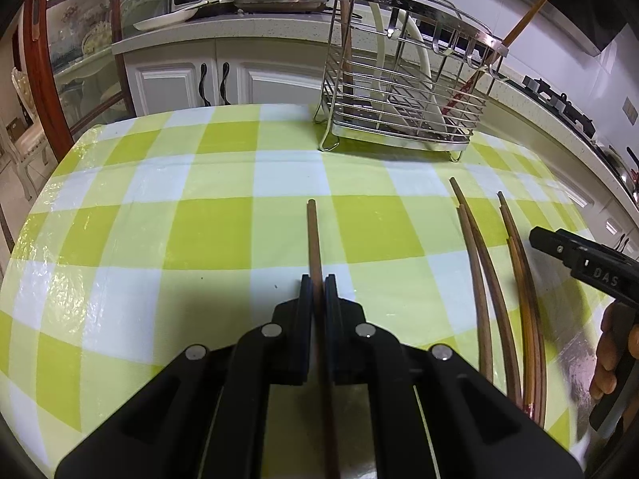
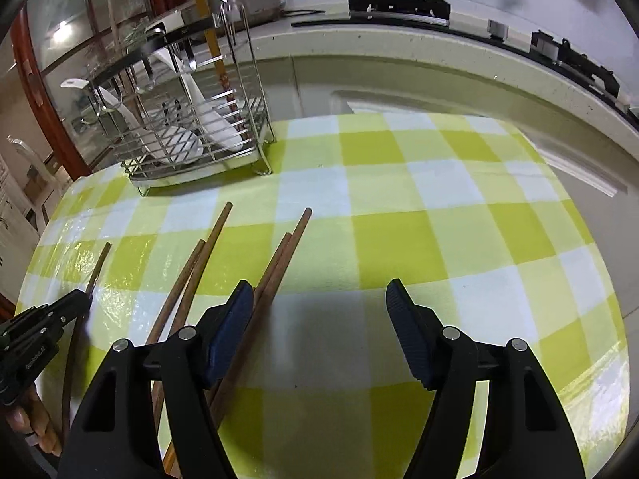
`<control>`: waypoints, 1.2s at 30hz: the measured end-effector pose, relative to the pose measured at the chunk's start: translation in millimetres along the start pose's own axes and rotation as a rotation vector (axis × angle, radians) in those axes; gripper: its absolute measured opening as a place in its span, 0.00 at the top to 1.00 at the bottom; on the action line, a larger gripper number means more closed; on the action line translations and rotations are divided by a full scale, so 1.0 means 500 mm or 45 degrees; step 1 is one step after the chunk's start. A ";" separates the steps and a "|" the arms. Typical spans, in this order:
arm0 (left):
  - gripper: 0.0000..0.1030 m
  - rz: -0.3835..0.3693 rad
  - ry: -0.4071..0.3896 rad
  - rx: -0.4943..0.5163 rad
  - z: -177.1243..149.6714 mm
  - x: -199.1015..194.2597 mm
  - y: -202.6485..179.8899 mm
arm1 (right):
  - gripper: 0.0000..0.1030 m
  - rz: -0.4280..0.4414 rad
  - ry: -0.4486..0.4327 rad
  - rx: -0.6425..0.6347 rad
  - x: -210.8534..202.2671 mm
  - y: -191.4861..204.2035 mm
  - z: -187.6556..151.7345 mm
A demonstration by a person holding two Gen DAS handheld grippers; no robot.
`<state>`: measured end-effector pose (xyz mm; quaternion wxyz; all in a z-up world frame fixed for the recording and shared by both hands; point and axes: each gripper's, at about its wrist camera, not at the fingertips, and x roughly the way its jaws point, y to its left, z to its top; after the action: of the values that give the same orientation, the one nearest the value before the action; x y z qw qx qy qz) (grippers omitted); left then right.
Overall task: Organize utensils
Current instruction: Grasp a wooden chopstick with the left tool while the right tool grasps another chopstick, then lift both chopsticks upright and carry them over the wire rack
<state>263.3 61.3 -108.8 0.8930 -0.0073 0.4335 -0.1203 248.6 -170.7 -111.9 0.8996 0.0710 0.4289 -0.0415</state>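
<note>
Kitchen counters and white cabinets ring a table (image 1: 199, 231) dressed in glossy green-and-white check, and we pick things up on its left half, where the left gripper (image 1: 318, 279) has its black jaws pressed together on a single brown chopstick (image 1: 313, 235), the stick running straight up between the pads and poking out ahead toward the far edge. Up at that far edge stands the wire utensil rack (image 1: 403, 95), already carrying white spoons and a couple of upright sticks, which looks like the destination. Sliding rightward, four more loose chopsticks (image 2: 275, 267) lie on the cloth in two pairs, tips pointing at the rack, nearer the front edge. And over them comes the right gripper (image 2: 319, 299), jaws standing wide with nothing between the blue pads; its left finger sits just beside, perhaps brushing, the nearer pair, though I can't call contact for certain. Now these sticks should be light, stiff and thin, and on that shiny cover they're likely to skid or roll under a sideways nudge. My read: straddle a pair across its middle, close squarely from both sides, and keep the grip firm, because a slim round stick can pivot in the pads once lifted.
</note>
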 end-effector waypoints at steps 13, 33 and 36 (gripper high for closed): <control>0.94 -0.009 -0.001 -0.011 0.000 0.000 0.003 | 0.40 -0.007 0.017 0.033 0.016 0.005 0.007; 0.94 -0.003 -0.090 0.009 0.034 -0.045 -0.016 | 0.90 0.007 0.019 -0.044 0.028 0.022 0.021; 0.94 -0.005 -0.101 0.002 0.037 -0.052 -0.017 | 0.91 0.028 -0.027 -0.053 0.010 0.023 0.026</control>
<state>260.7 57.1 -76.2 0.9093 -0.0121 0.3976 -0.1220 263.4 -161.6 -106.5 0.9059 0.0565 0.4191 -0.0234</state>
